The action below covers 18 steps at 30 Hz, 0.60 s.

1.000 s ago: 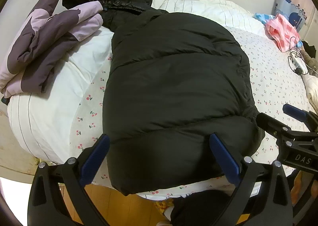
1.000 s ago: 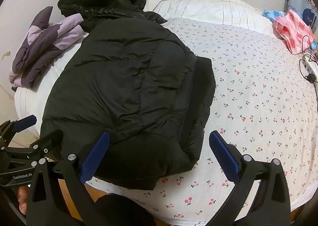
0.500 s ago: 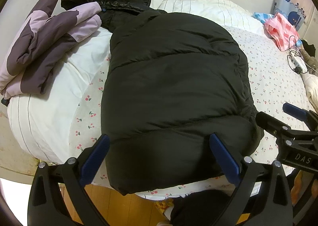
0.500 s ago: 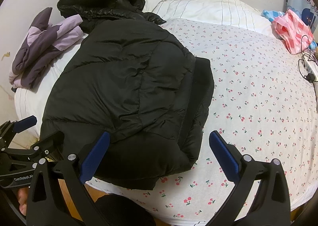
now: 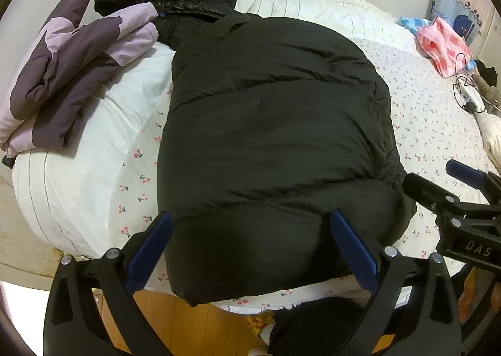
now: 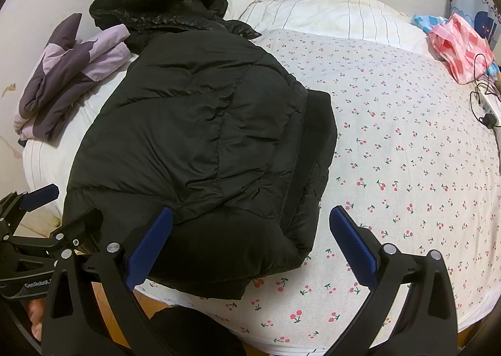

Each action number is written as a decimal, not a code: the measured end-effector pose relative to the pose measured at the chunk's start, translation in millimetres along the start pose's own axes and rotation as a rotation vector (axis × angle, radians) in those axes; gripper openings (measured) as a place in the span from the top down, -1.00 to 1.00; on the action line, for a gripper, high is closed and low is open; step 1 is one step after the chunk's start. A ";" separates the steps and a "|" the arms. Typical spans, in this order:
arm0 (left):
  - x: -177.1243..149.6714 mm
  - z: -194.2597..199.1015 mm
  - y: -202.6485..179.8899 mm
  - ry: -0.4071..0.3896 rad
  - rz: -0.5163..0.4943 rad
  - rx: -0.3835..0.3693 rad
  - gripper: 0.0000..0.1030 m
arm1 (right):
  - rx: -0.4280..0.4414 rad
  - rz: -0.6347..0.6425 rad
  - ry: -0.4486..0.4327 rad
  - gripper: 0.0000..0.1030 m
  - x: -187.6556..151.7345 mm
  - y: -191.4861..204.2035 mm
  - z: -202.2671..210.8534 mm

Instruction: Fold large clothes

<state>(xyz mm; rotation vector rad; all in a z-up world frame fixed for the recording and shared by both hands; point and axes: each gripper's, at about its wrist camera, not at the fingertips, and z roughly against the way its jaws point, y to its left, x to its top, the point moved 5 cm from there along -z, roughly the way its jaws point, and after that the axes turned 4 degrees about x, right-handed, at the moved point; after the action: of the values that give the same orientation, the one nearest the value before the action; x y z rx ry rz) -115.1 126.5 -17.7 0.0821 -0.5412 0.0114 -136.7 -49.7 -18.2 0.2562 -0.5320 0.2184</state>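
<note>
Left wrist view, both tongs point(image 5: 250, 246) point(image 6: 250, 240) spread, over black jacket point(image 5: 275, 137)

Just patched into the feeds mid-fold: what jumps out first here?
The puffy black quilted jacket, folded into a bulky bundle at the near edge of the cherry-print bedsheet. Behind it on the left lies a purple and lilac folded garment. Both hand-held grippers, left and right, hang open over the jacket's near hem.

The left gripper point(image 5: 250, 243) and the right gripper point(image 6: 250, 238) both hang with jaws spread wide, empty, fingers pointing toward 12 o'clock, side by side.
</note>
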 end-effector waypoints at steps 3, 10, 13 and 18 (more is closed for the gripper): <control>-0.1 0.1 -0.2 0.000 0.001 -0.002 -0.87 | 0.000 0.000 0.000 -0.88 0.0 0.2 0.0; -0.5 -0.4 -0.4 0.002 0.004 -0.004 -0.87 | 0.000 0.001 0.001 -0.88 -0.1 -0.6 -0.2; -0.6 -0.5 -0.6 0.003 0.000 -0.001 -0.87 | 0.000 0.000 0.001 -0.88 -0.4 -0.7 -0.2; -1.5 0.4 -1.9 0.002 0.000 -0.002 -0.87 | -0.001 0.000 0.000 -0.88 -0.3 -0.7 -0.2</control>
<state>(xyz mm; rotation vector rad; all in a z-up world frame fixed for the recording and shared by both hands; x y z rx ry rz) -116.6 124.6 -18.3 0.0798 -0.5390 0.0113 -136.7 -50.3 -18.7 0.2556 -0.5317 0.2181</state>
